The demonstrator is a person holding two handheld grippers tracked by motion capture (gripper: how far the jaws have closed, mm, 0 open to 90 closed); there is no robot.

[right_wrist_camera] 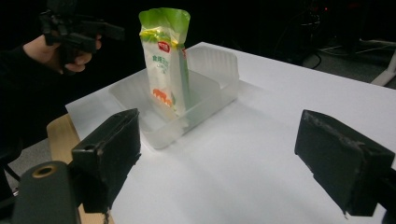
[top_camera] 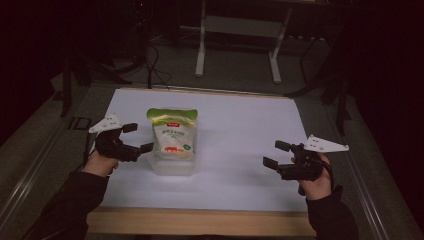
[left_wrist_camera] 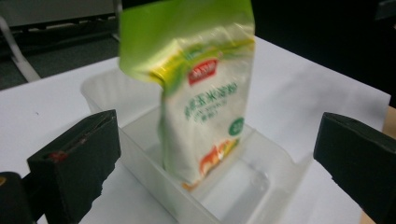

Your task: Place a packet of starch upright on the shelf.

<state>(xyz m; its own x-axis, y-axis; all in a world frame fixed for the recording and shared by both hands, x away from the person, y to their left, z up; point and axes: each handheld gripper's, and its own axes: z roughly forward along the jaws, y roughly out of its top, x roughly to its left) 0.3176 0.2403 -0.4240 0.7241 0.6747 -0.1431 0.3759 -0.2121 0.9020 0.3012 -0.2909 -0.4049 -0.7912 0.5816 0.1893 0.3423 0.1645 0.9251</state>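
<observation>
Your left gripper sits at the left side of the white table, just beside the clear plastic tray, with its jaws spread wide and nothing between them. In the left gripper view the two black jaws stand far apart at the bottom corners, and the tray and its pouch lie ahead of them, untouched.

The green-and-white food pouch stands upright inside the tray, its base down in the tray's near part and its green top slightly crumpled and bent. A red label and green print show on its front face; the print is too blurred to read. The tray rests flat on the table, left of centre and nearer to you than to the far edge.

Your right gripper is held over the right side of the table, well apart from the tray, jaws likewise wide and empty. From the right gripper view you look across bare white table at the tray and the pouch, with your left hand and its gripper raised beyond them, clear of the pouch.
</observation>
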